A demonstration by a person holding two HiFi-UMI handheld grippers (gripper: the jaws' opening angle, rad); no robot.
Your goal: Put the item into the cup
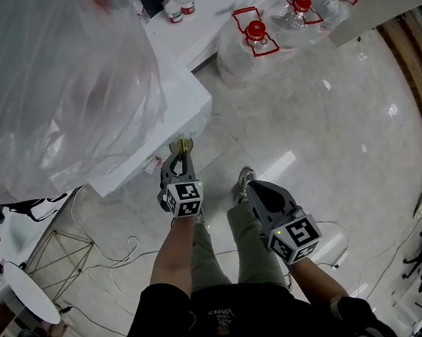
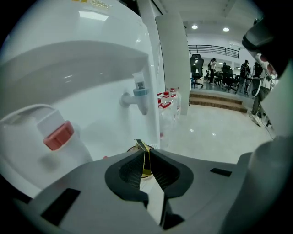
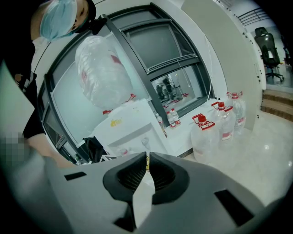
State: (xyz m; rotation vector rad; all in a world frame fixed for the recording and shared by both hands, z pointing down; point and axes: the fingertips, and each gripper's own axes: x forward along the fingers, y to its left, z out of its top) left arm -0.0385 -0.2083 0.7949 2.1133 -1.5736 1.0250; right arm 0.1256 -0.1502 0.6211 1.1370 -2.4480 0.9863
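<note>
My left gripper (image 1: pixel 181 157) is shut on a thin yellow and black item (image 2: pixel 144 153) that stands edge-on between its pads. It hangs at the front of the white water dispenser (image 1: pixel 174 103), below the blue tap (image 2: pixel 140 94) and to the right of the red tap (image 2: pixel 58 135). A brownish round cup rim (image 2: pixel 133 149) shows just past the jaws; in the head view the cup (image 1: pixel 182 142) is a small tan shape at the fingertips. My right gripper (image 1: pixel 250 189) hangs lower, over the floor by the person's shoe, with its jaws together and nothing in them (image 3: pixel 147 157).
A large plastic-wrapped water jug (image 1: pixel 36 87) tops the dispenser. Big clear jugs with red caps (image 1: pixel 257 39) stand on the floor by a white ledge with small bottles (image 1: pixel 177 2). Cables (image 1: pixel 114 255) trail across the floor at left. Office chairs and people (image 2: pixel 224 73) are far off.
</note>
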